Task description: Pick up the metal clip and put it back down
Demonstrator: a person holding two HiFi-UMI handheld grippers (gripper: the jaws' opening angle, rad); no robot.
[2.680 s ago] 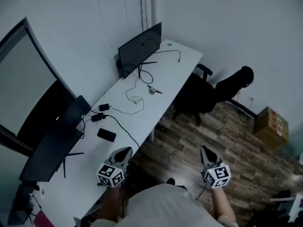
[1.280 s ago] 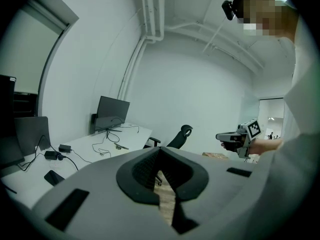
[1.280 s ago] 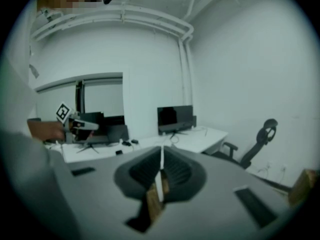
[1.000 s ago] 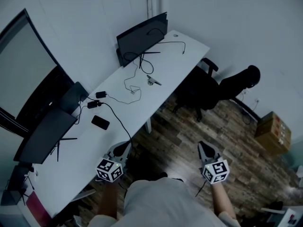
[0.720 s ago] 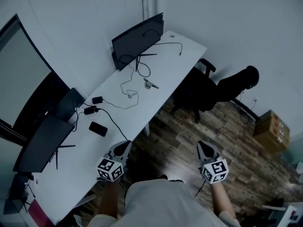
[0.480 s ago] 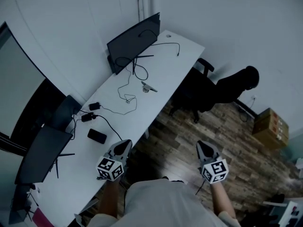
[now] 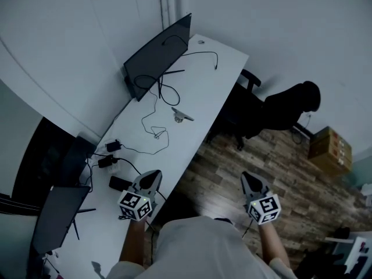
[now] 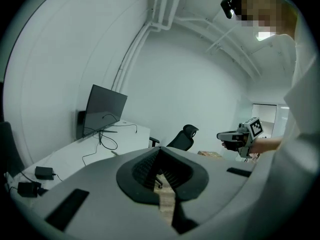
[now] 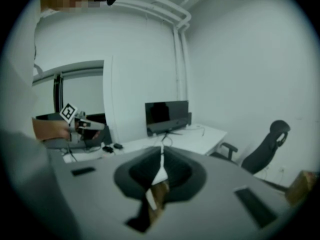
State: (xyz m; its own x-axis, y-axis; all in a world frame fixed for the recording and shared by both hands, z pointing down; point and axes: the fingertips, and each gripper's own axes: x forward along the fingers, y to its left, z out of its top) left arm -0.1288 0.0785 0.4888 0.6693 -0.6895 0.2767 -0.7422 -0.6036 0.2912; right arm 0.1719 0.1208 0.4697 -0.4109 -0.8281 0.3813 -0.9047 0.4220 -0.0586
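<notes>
Noting positions first: the metal clip (image 7: 182, 115) lies flat on the white desk (image 7: 204, 86), roughly midway along it, between the monitor (image 7: 157, 54) and the chargers (image 7: 111, 146) — well apart from both tools. By my reading, the pick-up has not begun.

Left tool (image 7: 153, 175): jaws closed on each other, nothing between them. It hovers over the near end of the desk, beside a black phone (image 7: 119, 183).
Right tool (image 7: 249, 178): jaws likewise together and empty. It is held over the wooden floor (image 7: 232, 161), off the desk altogether.

Risks from here, as judged:
1. A tool arrives at the clip with its jaws closed. They must part before the descent, or the tip would simply shove the clip along the smooth top.
2. The clip looks thin and low. A grip set too high would close on air. A grip set too steep could scrape the desk and flick the clip away — possibly toward the floor-side edge of the desk.
3. A thin cable (image 7: 156, 129) loops near the clip. A wide-open jaw could catch it and lift it along with the clip.
4. The reach is long. The left tool would pass over the phone and chargers, and a low path could knock them.
5. At put-down, letting go from height would let the metal bounce or skitter.
</notes>
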